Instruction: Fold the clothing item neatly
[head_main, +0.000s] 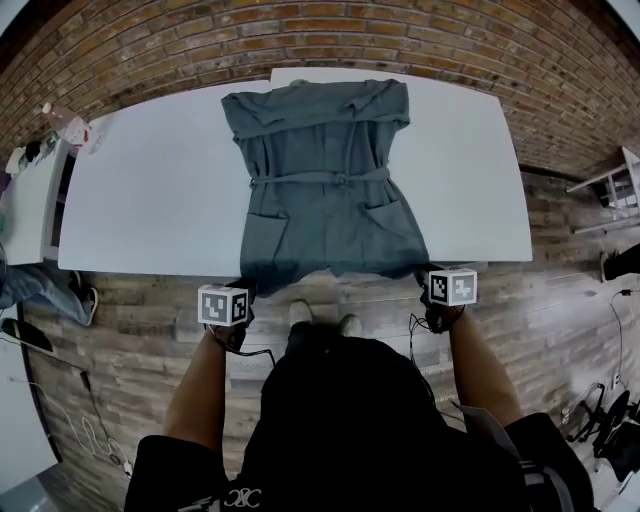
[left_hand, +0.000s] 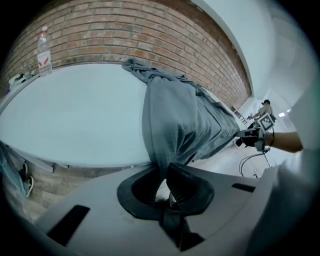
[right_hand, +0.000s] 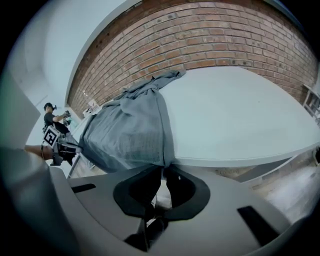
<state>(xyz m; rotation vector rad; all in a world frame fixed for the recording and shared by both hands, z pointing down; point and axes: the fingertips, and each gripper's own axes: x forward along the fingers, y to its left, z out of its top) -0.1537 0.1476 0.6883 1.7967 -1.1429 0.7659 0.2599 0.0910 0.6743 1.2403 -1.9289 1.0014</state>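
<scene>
Seen from above, a grey garment (head_main: 320, 190) lies flat and face up on a white counter (head_main: 150, 200), its collar end towards the brick wall (head_main: 300, 30) and its hem (head_main: 330, 268) drooping slightly over the near edge, right in front of the person. A tied belt (head_main: 320, 178) crosses the waist, with two pockets (head_main: 265, 225) below it. The left gripper (left_hand: 162, 177) is clenched on the hem's left corner: its own view shows the cloth running down between the two dark pads and pinched there. The right gripper (right_hand: 162, 172) is likewise clamped on the hem's right corner, the fabric gathered to a point between its jaws. Both grippers sit level with each other at the counter's near edge, one at each side of the garment. This matched grip on the two corners probably serves to lift the hem evenly, so it can be carried towards the collar without twisting and the lower half laid squarely over the upper. A bottle (left_hand: 44, 50) stands at the counter's far left, well apart from the garment.
</scene>
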